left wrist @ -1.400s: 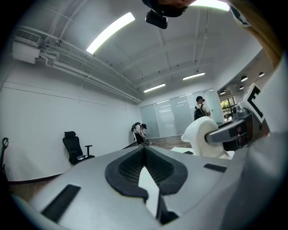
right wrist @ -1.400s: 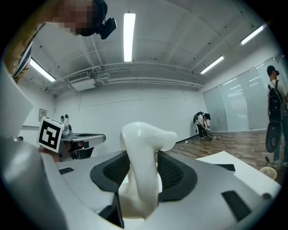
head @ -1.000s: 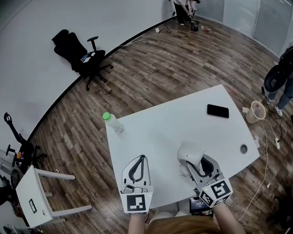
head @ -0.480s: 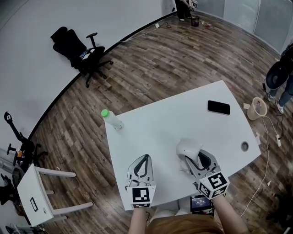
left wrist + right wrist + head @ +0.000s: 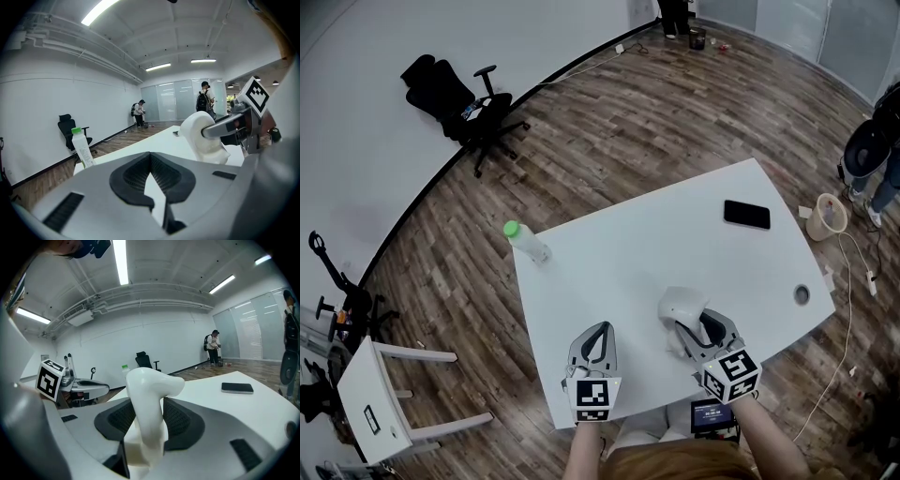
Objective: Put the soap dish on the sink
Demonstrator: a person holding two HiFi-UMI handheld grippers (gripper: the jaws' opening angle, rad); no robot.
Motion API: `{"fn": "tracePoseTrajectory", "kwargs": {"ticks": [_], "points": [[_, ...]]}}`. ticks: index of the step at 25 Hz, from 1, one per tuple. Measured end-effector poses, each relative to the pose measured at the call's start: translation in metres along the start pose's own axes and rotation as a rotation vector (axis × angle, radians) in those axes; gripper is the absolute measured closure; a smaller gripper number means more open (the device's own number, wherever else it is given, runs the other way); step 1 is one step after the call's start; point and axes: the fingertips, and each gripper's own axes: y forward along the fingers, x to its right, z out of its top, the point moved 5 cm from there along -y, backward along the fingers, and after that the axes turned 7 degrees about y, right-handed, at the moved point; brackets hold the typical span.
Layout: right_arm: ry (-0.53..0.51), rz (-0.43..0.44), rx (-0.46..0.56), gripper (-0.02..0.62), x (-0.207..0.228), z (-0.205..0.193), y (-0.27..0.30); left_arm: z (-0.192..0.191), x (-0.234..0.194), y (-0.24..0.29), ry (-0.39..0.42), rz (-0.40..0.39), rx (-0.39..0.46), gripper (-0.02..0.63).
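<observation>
The white soap dish (image 5: 682, 306) stands on edge between the jaws of my right gripper (image 5: 692, 324), low over the near part of the white table (image 5: 619, 262). In the right gripper view the soap dish (image 5: 147, 418) fills the gap and both dark pads press its sides; the jaws have just closed slightly further on it. Whether it touches the tabletop I cannot tell. My left gripper (image 5: 598, 330) hovers to its left, shut with nothing in it. From the left gripper view, the soap dish (image 5: 204, 138) shows at the right in the right gripper (image 5: 234, 124).
A green-capped bottle (image 5: 525, 242) stands at the table's far left corner. A black phone (image 5: 746, 214) lies at the far right, and a cable hole (image 5: 802, 294) sits near the right edge. An office chair (image 5: 459, 94) and a small white table (image 5: 375, 394) stand on the wood floor.
Both grippers have come down toward the tabletop and drawn slightly nearer the front edge. The soap dish has stayed in the right gripper.
</observation>
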Motion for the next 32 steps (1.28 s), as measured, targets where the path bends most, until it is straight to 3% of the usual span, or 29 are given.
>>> {"fn": "tracePoseTrajectory", "kwargs": {"ticks": [22,32], "points": [[0.077,-0.001,-0.085,0.411,0.013,-0.042,0.015,-0.021,0.012,0.011,-0.032,-0.052,-0.032,0.598],[0.199,0.014,-0.087,0.411,0.024,-0.053,0.018,-0.029,0.011,0.012,-0.066,-0.045,-0.047,0.598]]}}
